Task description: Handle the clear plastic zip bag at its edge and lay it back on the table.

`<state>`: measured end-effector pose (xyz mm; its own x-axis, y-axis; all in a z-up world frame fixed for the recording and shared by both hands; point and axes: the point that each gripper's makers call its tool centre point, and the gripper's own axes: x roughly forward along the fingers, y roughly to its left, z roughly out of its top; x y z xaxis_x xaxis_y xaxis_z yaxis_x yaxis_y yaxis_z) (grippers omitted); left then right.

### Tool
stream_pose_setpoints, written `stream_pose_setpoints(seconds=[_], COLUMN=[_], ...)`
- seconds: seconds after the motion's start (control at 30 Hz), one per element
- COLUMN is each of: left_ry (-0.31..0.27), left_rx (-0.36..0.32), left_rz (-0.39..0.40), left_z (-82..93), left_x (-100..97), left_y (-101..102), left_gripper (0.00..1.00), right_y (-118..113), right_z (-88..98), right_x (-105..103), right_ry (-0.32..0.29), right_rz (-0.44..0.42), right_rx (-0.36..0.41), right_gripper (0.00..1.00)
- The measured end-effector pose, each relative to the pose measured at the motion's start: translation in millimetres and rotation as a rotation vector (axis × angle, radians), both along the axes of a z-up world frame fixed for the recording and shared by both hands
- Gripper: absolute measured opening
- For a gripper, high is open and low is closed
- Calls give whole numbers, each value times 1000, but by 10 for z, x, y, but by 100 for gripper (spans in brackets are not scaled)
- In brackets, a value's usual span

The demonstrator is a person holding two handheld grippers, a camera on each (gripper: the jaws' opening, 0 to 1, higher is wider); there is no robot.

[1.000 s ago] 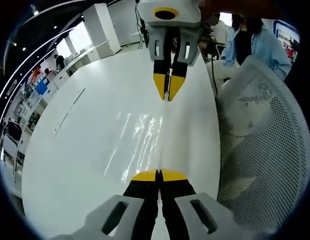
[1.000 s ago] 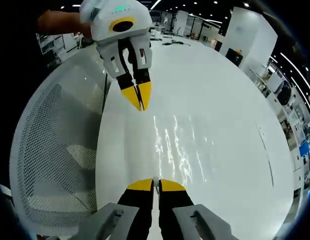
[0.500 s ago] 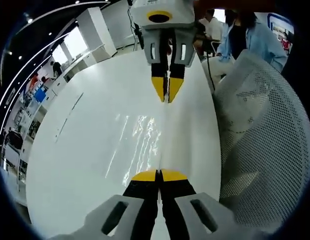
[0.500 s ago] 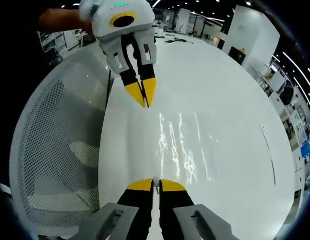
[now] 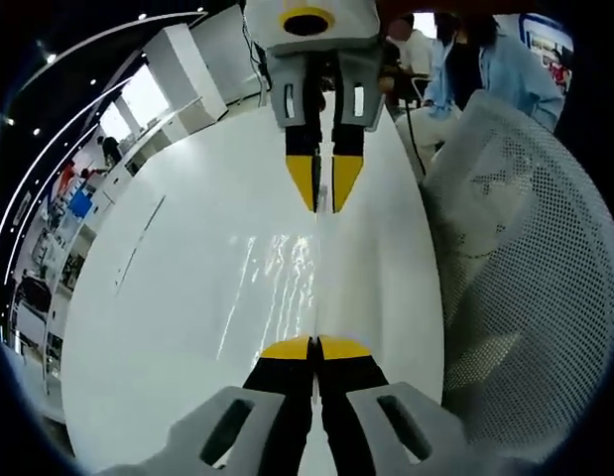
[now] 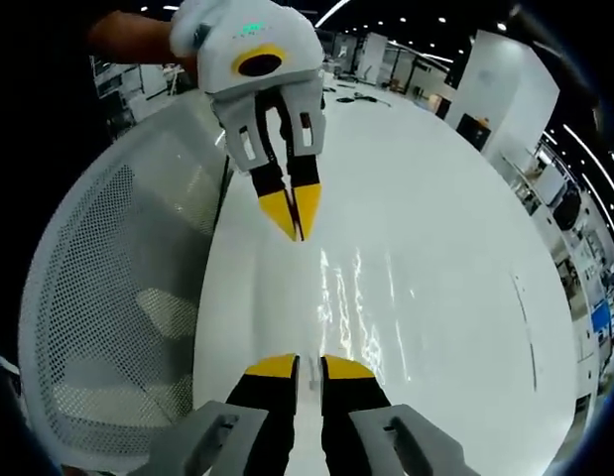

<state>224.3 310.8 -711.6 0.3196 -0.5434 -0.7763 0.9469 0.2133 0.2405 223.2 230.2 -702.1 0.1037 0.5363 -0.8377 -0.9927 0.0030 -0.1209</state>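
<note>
Now, in the left gripper view, going left to right: the white desk (image 5: 158, 297) takes up the left side, and the clear plastic zip bag (image 5: 282, 273) lies flat on it, showing mostly as streaks of glare. One edge of the bag runs in a straight line up the middle. Your left tool (image 5: 314, 348) at the bottom is clenched on the near end of that edge, yellow tips pressed together. Your right tool (image 5: 324, 186) faces it from the top. Half a second ago its tips met on the far end of the edge; they now stand apart with a clear gap, so it has released. To the right of the desk stands a white mesh chair (image 5: 530, 258).

In the right gripper view, the mesh chair (image 6: 108, 288) is on the left. Your left tool (image 6: 296, 214) reaches in from the upper left, tips shut together as they were before. At the bottom, your right tool (image 6: 309, 368) shows the change: its two tips have parted since the earlier frame. The bag (image 6: 361, 307) glints just right of the line between the tools, flat on the desk (image 6: 465, 228).
</note>
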Motion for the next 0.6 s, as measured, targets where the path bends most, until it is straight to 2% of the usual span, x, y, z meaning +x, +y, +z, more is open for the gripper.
stream_pose_setpoints(seconds=[0.3, 0.6], left_ry=[-30, -47], left_rx=[21, 16], left_rz=[-24, -36], left_z=[-6, 7], left_x=[4, 15], left_y=[10, -17], left_gripper=[0, 0], right_y=[99, 155], right_z=[118, 54], right_x=[46, 38], right_ry=[-25, -2], right_rz=[10, 7], right_rx=[29, 28], right_gripper=[4, 4])
